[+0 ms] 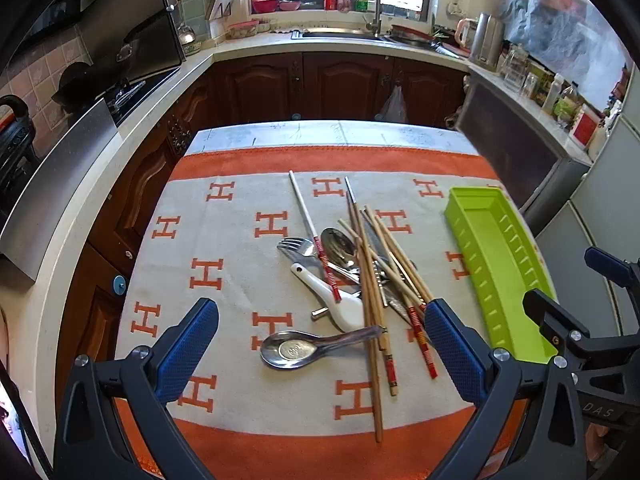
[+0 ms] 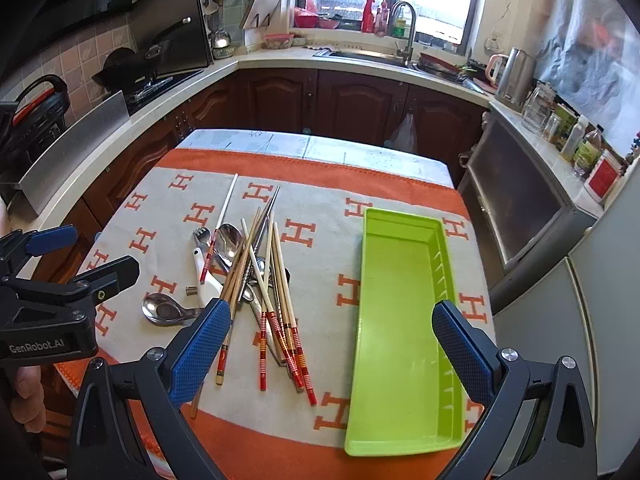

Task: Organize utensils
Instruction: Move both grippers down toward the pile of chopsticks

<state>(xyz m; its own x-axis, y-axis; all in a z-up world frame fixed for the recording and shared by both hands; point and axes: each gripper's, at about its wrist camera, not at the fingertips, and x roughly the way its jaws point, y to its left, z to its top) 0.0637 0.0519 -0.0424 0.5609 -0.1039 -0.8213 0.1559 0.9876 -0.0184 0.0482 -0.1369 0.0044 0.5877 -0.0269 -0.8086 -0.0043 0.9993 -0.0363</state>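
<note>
A heap of utensils lies mid-table: several wooden chopsticks (image 1: 370,300) (image 2: 276,280), a white ceramic spoon (image 1: 340,300) (image 2: 206,280), a steel spoon (image 1: 296,350) (image 2: 162,310), a fork (image 1: 296,246) (image 2: 201,235) and a white chopstick (image 1: 306,216) (image 2: 224,210). An empty lime-green tray (image 1: 500,264) (image 2: 400,340) sits to the right. My left gripper (image 1: 320,344) stands open above the near side of the heap, holding nothing. My right gripper (image 2: 332,344) stands open between the heap and the tray, also holding nothing. Each gripper shows in the other's view (image 1: 576,300) (image 2: 84,256).
An orange and beige cloth with H marks (image 1: 224,272) (image 2: 316,236) covers the table. Dark wood cabinets, a stove at the left, a sink (image 1: 340,34) under the window and a cluttered counter at the right surround it. A hand (image 2: 26,396) holds the left gripper.
</note>
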